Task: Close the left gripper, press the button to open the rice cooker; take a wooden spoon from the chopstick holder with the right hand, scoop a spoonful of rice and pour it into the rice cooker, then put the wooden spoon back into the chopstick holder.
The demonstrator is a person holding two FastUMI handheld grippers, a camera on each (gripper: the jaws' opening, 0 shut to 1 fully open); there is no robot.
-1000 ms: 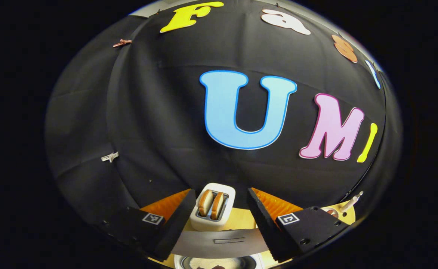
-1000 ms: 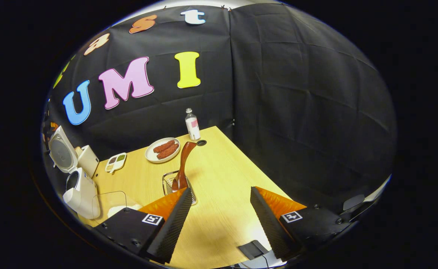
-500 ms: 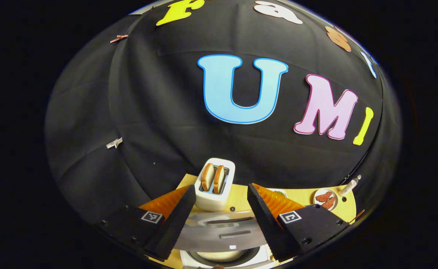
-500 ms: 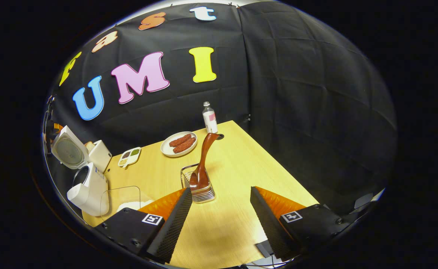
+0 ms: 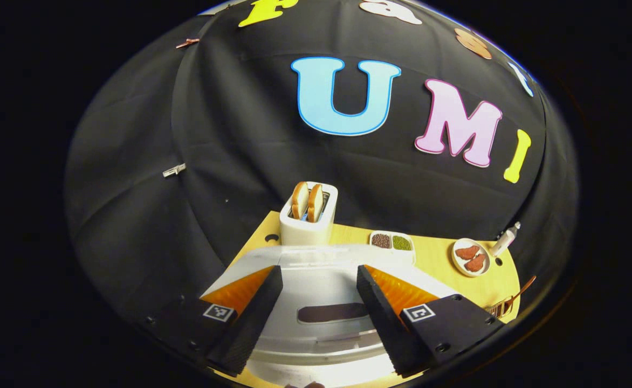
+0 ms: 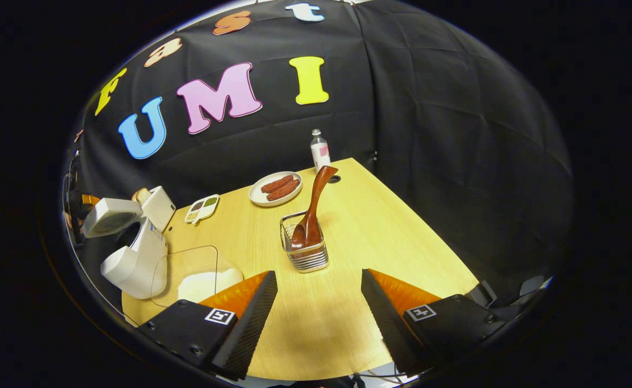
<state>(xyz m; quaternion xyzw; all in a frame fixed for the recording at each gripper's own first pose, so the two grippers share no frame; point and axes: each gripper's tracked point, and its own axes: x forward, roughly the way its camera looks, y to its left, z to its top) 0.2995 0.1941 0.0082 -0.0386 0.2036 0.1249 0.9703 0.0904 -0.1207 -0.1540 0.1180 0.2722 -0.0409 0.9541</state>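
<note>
The white plastic rice cooker (image 6: 132,253) stands at the left edge of the light wooden table (image 6: 348,302), its lid (image 6: 108,215) not shut but tipped partway down over the body; in the left gripper view the lid's broad white top (image 5: 321,285) with a dark oval window lies right under the fingers. The dark brown wooden spoon (image 6: 311,207) stands tilted in the ribbed metal chopstick holder (image 6: 306,253) near the table's middle, handle leaning toward the far edge. A clear glass bowl of white rice (image 6: 197,277) sits just beside the cooker at the near left corner. The left hand-held gripper (image 5: 316,318) hangs over the lid with its fingers apart, grasping nothing; the right hand-held gripper (image 6: 318,318) is likewise spread and empty, above bare table short of the holder. Judging by the spoon in its holder, this reads either as the close of the task or its opening. If opening, the next move calls for bringing the left fingers together and pressing the release button, which I cannot make out from here.
</note>
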